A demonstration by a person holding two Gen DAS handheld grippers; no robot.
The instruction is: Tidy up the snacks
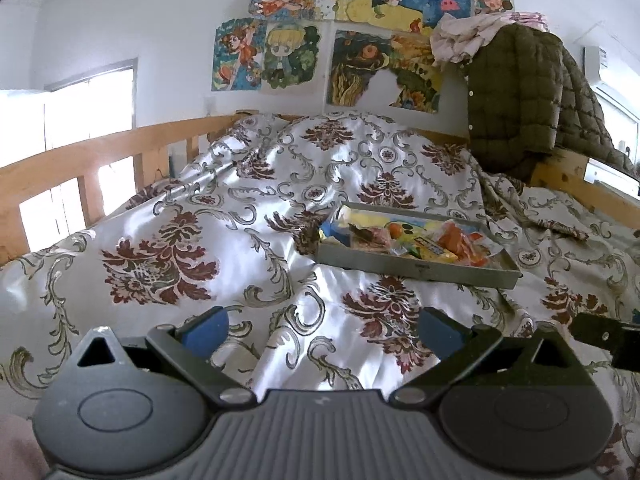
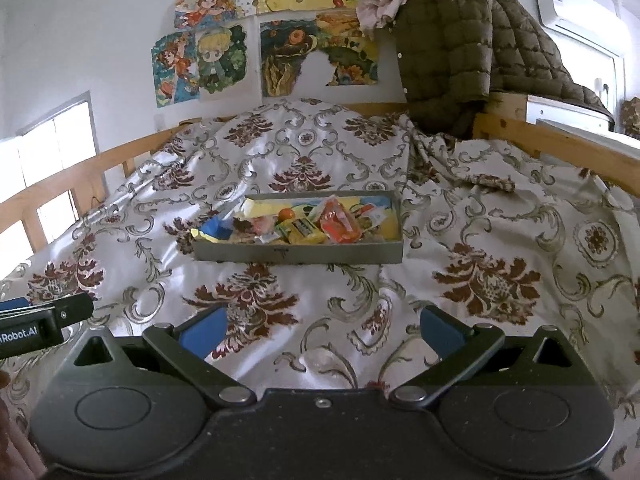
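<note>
A shallow grey tray (image 1: 416,268) lies on the patterned bedspread, ahead and to the right in the left wrist view and straight ahead in the right wrist view (image 2: 296,254). It holds several snack packets: an orange packet (image 2: 340,224), a yellow packet (image 2: 304,234) and a blue packet (image 2: 214,226). My left gripper (image 1: 324,330) is open and empty, low over the bedspread short of the tray. My right gripper (image 2: 322,330) is open and empty too, also short of the tray. Each gripper's side shows at the edge of the other's view.
The bedspread (image 1: 224,216) is rumpled and humps up behind the tray. Wooden bed rails (image 1: 100,152) run along the left and right (image 2: 560,144). An olive quilted jacket (image 2: 448,40) hangs over the far right corner. Posters cover the wall behind.
</note>
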